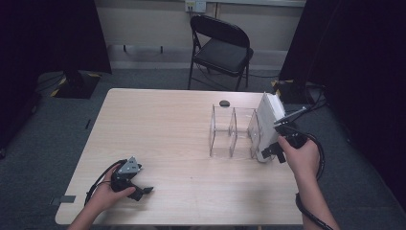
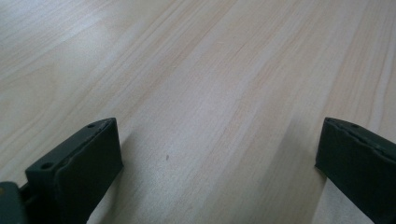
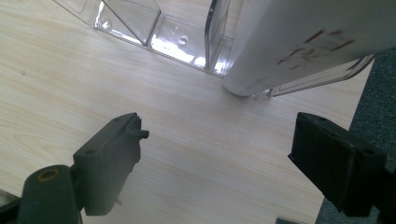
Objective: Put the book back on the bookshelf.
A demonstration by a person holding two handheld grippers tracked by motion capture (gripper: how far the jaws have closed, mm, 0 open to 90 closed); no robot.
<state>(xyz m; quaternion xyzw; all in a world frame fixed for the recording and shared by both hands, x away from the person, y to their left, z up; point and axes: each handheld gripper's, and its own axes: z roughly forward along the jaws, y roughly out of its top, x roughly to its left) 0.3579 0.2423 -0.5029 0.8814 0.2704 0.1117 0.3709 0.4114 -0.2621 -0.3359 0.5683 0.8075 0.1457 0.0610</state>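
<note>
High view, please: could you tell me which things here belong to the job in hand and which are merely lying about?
In the job:
- white book in the clear divided rack
- right gripper, fingers open just short of it

Lying about:
- small dark object on the table
- folding chair
- left gripper, resting open

The bench [image 1: 182,143] is pale wood with a fine straight grain. The divider rack [image 1: 233,130] is clear, glossy plastic. The book [image 1: 268,125] leaning in it is white, with small reddish-brown marks on its cover in the right gripper view. Both the left gripper [image 1: 143,190] and the right gripper [image 1: 273,152] are black; the left one carries a grey plate. The chair [image 1: 221,48] is black, the floor [image 1: 72,124] grey.
</note>
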